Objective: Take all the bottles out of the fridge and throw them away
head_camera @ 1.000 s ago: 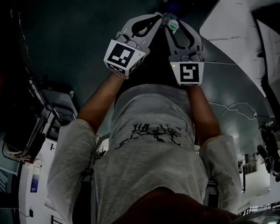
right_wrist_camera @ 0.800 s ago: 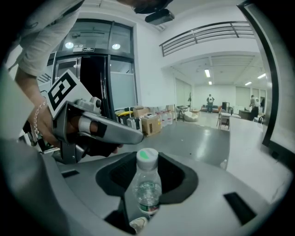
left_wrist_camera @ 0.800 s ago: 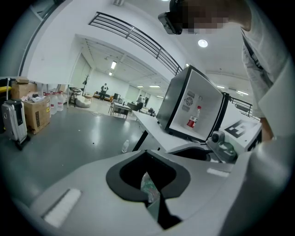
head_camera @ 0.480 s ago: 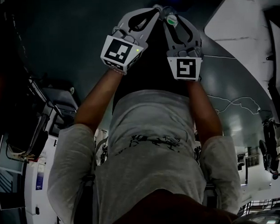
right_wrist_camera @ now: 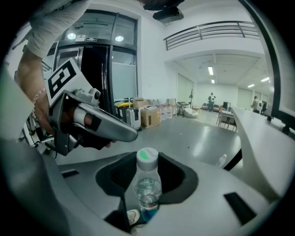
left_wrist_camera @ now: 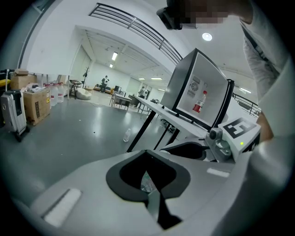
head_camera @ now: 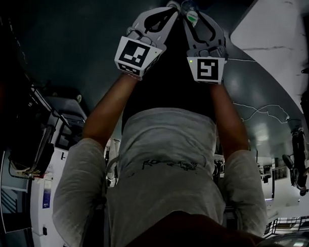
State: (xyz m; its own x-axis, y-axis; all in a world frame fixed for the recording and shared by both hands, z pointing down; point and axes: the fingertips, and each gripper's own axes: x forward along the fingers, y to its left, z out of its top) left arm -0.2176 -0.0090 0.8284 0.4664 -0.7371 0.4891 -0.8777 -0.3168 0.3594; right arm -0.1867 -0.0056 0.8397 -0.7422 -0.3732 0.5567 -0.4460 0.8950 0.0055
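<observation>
Bottle (right_wrist_camera: 146,186): clear, white cap with green spot, blue band near base. Left gripper (head_camera: 170,8), right gripper (head_camera: 195,7): pale grey shells, black pads. Marker cubes (head_camera: 137,55): white, black square patterns. Shirt (head_camera: 166,165): grey, dark print. Far fridge (left_wrist_camera: 184,87): black frame, white inside. Second bottle (left_wrist_camera: 199,102): red label. Floor (left_wrist_camera: 69,133): glossy grey. Boxes (left_wrist_camera: 34,103) far left: brown.

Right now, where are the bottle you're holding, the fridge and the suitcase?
bottle (right_wrist_camera: 148,186): right gripper view, on its clear body below the cap.
fridge (left_wrist_camera: 212,92): left gripper view, on its white inside wall.
suitcase (left_wrist_camera: 13,113): left gripper view, on the middle of its body.
</observation>
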